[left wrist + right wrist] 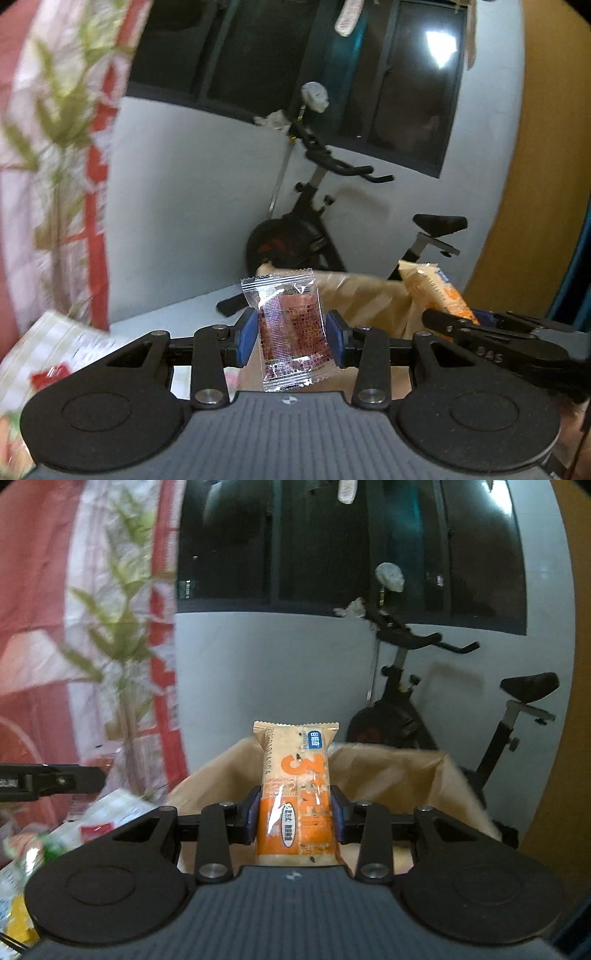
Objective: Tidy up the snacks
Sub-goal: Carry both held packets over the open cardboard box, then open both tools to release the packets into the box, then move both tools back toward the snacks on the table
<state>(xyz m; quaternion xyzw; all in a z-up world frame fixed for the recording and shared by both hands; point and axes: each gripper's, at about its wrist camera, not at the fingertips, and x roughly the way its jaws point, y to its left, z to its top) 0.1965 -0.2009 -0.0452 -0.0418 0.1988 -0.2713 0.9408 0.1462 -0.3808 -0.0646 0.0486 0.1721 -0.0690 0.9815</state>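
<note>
Clamped upright between my left gripper's (pixel 291 334) blue pads is a clear sachet (pixel 290 332) with red, dark-speckled contents and crimped ends. My right gripper (pixel 295 812) is clamped on an orange-and-cream bar (pixel 295 797), also upright. Just beyond both jaws stands an open brown paper bag (pixel 399 775); I cannot see its contents.

You see a clear packet (pixel 291 328) with a dark red printed filling, held between blue pads (pixel 246 336). Your other bar (pixel 297 797) is cream and orange with a small blue logo. The bag (pixel 402 775) is tan; the curtain (pixel 110 627) is red, white, green-leafed.
</note>
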